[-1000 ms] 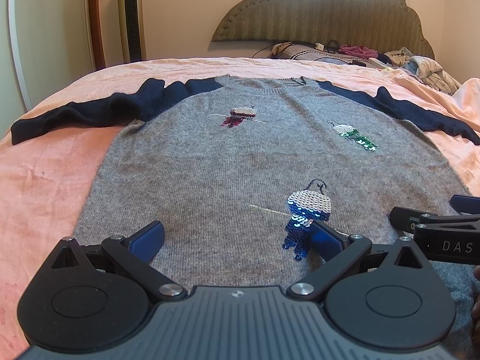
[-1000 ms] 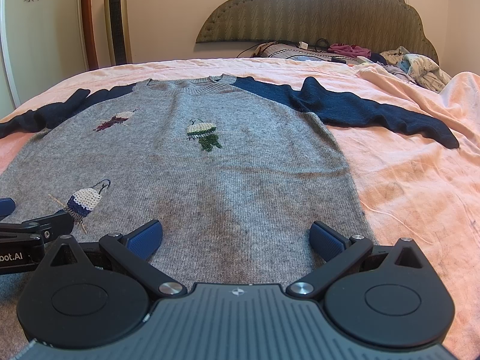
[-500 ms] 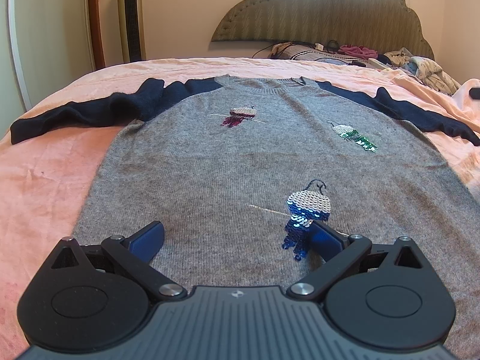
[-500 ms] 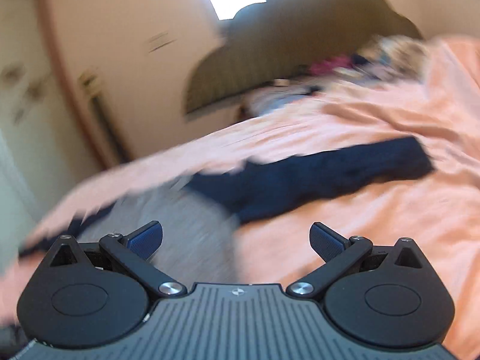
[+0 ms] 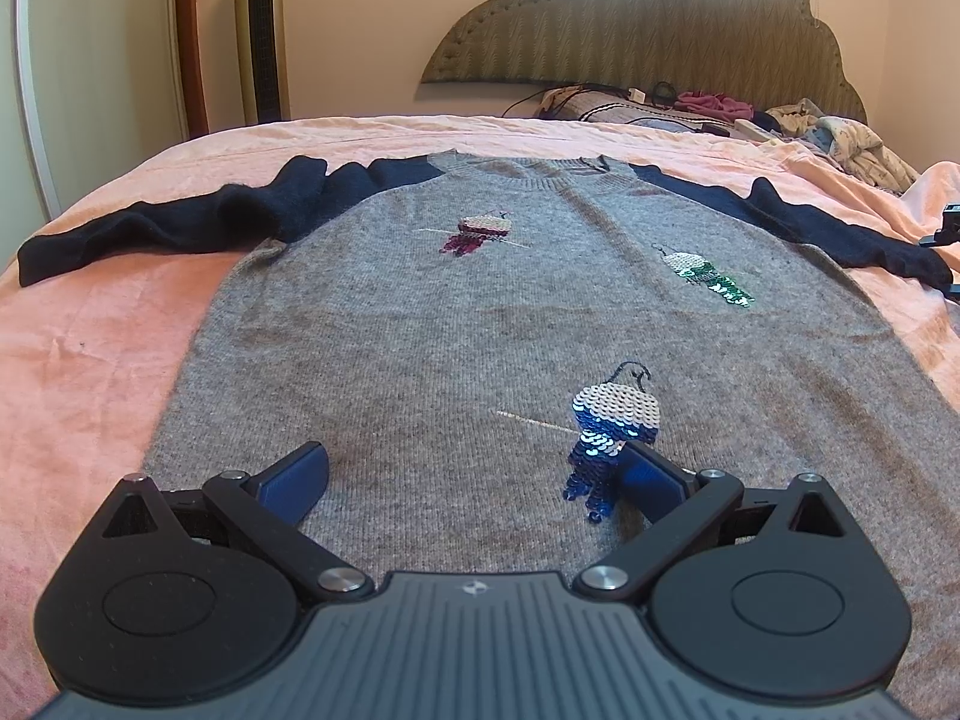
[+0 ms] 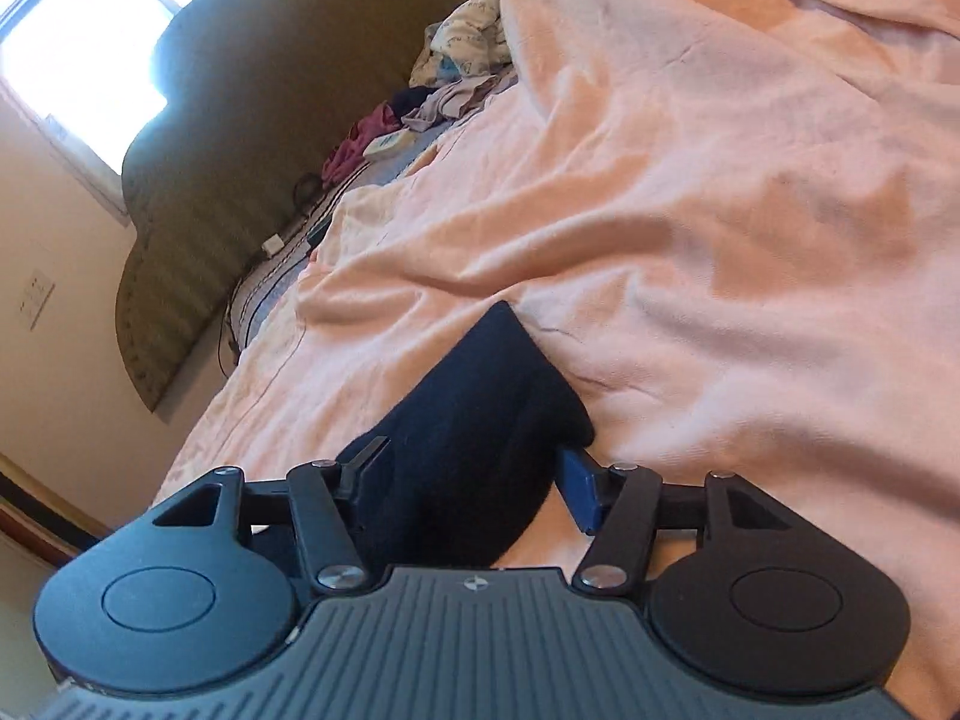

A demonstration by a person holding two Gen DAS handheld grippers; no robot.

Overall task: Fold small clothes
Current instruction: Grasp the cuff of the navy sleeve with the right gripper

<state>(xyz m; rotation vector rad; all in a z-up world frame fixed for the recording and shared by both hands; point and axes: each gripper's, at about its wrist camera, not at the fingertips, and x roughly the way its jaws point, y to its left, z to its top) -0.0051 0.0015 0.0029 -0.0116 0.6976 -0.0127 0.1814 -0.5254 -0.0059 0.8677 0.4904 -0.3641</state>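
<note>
A grey sweater (image 5: 480,330) with navy sleeves and sequin figures lies flat, front up, on a pink bed. My left gripper (image 5: 474,474) is open and empty, low over the sweater's hem. The left sleeve (image 5: 162,228) stretches out to the left. My right gripper (image 6: 474,480) is tilted and open, with its jaws on either side of the navy cuff of the right sleeve (image 6: 480,420). That sleeve also shows in the left wrist view (image 5: 840,228), where part of the right gripper (image 5: 948,228) shows at the right edge.
The pink bedspread (image 5: 90,360) covers the bed and lies in folds (image 6: 720,210) beyond the right cuff. Loose clothes and cables (image 5: 690,105) lie by the headboard (image 5: 648,18). A tower fan (image 5: 261,30) stands at the back left.
My right gripper has left the hem, swung out to the right sleeve's cuff and tilted, and its jaws have narrowed around the cuff. The left gripper has stayed put.
</note>
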